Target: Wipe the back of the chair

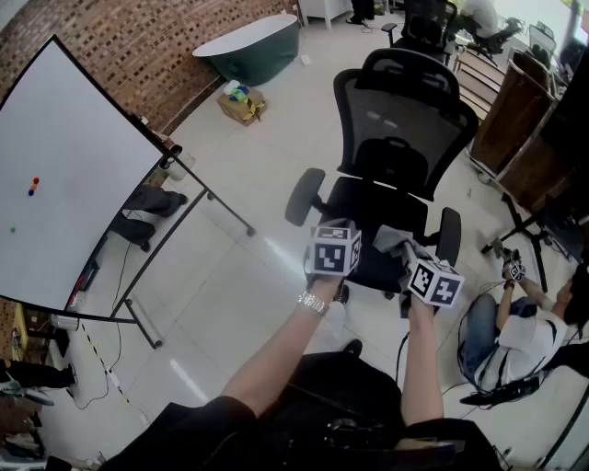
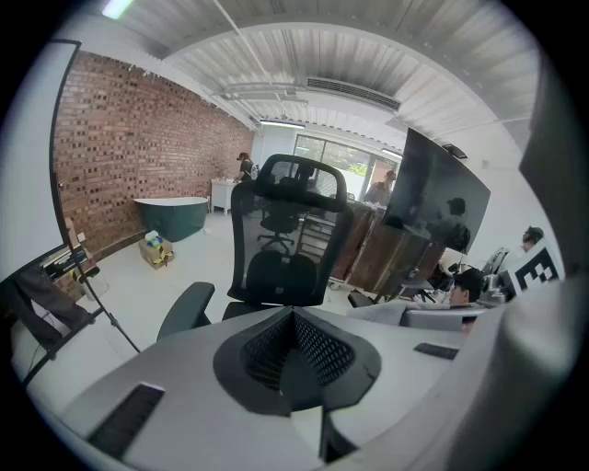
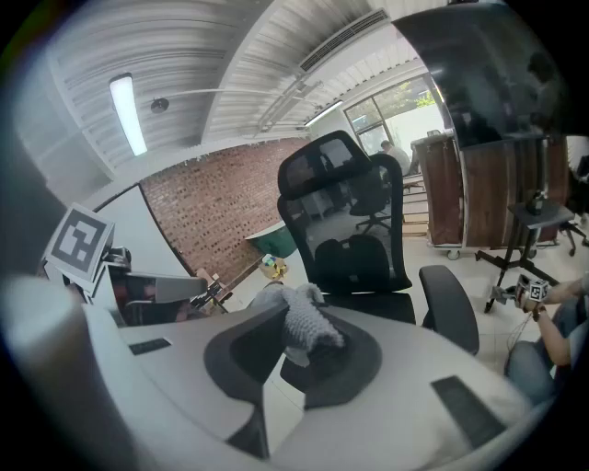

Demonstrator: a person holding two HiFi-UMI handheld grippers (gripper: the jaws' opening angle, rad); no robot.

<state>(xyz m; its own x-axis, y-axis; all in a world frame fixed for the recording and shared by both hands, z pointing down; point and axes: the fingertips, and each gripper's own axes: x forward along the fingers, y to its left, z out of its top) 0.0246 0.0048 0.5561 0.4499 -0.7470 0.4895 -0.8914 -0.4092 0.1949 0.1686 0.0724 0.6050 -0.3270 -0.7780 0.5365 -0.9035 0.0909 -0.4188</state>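
Observation:
A black mesh office chair (image 1: 400, 120) faces me in the head view, its seat just beyond both grippers. My left gripper (image 1: 339, 226) hovers over the seat's near edge, jaws shut with nothing between them. In the left gripper view, that gripper (image 2: 294, 317) points at the front of the chair's backrest (image 2: 285, 230). My right gripper (image 1: 405, 250) is beside it to the right, shut on a grey cloth (image 1: 390, 241). The right gripper view shows the cloth (image 3: 299, 322) bunched between the jaws of this gripper (image 3: 294, 348), with the chair (image 3: 345, 212) ahead. The rear side of the backrest is hidden.
A whiteboard on a stand (image 1: 64, 175) fills the left side. A green bathtub (image 1: 253, 46) and a cardboard box (image 1: 242, 103) lie far back. A person (image 1: 525, 331) sits on the floor at right, near wooden cabinets (image 1: 515, 110). Another office chair (image 1: 428, 23) stands behind.

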